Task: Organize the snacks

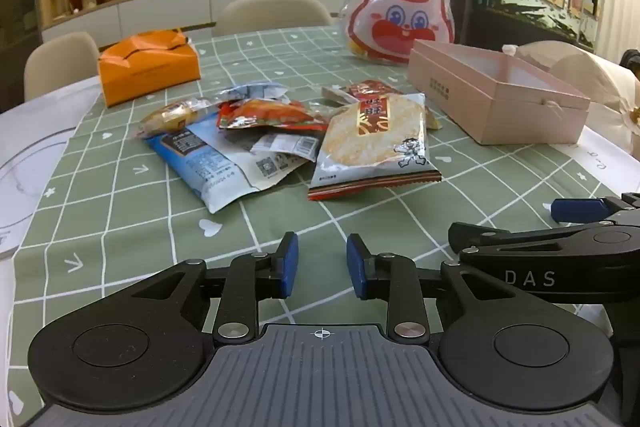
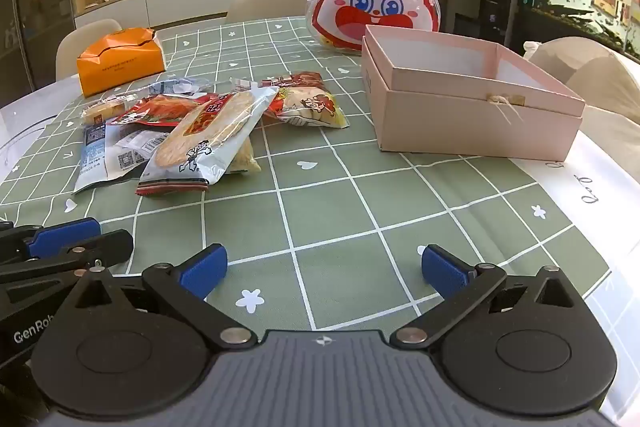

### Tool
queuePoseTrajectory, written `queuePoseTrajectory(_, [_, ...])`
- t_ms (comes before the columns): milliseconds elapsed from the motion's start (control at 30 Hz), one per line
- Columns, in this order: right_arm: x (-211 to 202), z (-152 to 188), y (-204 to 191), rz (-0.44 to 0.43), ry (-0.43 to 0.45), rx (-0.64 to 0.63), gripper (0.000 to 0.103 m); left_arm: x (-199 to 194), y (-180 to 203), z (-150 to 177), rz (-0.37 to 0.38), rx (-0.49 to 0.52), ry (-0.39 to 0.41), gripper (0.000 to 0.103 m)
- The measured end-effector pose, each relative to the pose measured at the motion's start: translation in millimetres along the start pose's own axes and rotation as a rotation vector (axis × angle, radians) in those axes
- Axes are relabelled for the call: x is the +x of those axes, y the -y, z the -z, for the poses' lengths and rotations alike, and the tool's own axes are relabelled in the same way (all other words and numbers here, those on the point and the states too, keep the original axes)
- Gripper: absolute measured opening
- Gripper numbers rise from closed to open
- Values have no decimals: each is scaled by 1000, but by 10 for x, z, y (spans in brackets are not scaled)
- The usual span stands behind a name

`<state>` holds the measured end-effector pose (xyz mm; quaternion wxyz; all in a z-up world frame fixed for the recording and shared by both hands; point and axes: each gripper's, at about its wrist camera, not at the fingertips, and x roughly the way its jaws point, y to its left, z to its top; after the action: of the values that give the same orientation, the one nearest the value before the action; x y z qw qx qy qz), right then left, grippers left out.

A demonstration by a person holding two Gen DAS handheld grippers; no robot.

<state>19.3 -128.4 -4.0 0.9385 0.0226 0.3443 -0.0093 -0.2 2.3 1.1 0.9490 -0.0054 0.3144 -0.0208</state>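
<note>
A pile of snack packets lies mid-table on the green checked cloth [image 1: 360, 227]. It includes a rice cracker packet [image 1: 374, 143] [image 2: 208, 139], a blue and white packet [image 1: 208, 163], a red packet [image 1: 272, 115] and a small bun packet [image 1: 172, 117]. An open, empty pink box [image 1: 496, 99] [image 2: 472, 115] stands to their right. My left gripper [image 1: 322, 263] hovers before the pile, its pads a narrow gap apart with nothing between. My right gripper [image 2: 324, 267] is wide open over bare cloth, in front of the box.
An orange carton [image 1: 148, 67] sits at the back left and a rabbit-faced bag [image 1: 400, 11] behind the pink box. Pale chairs [image 1: 272, 13] ring the table. White table surface [image 2: 592, 187] shows past the cloth on the right.
</note>
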Motion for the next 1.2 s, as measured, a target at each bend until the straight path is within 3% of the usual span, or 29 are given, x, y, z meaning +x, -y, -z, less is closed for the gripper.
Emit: queuePoseTrajectory(1200, [-2, 0, 4, 2, -2, -2, 103, 4, 12, 2, -12, 16, -3, 31])
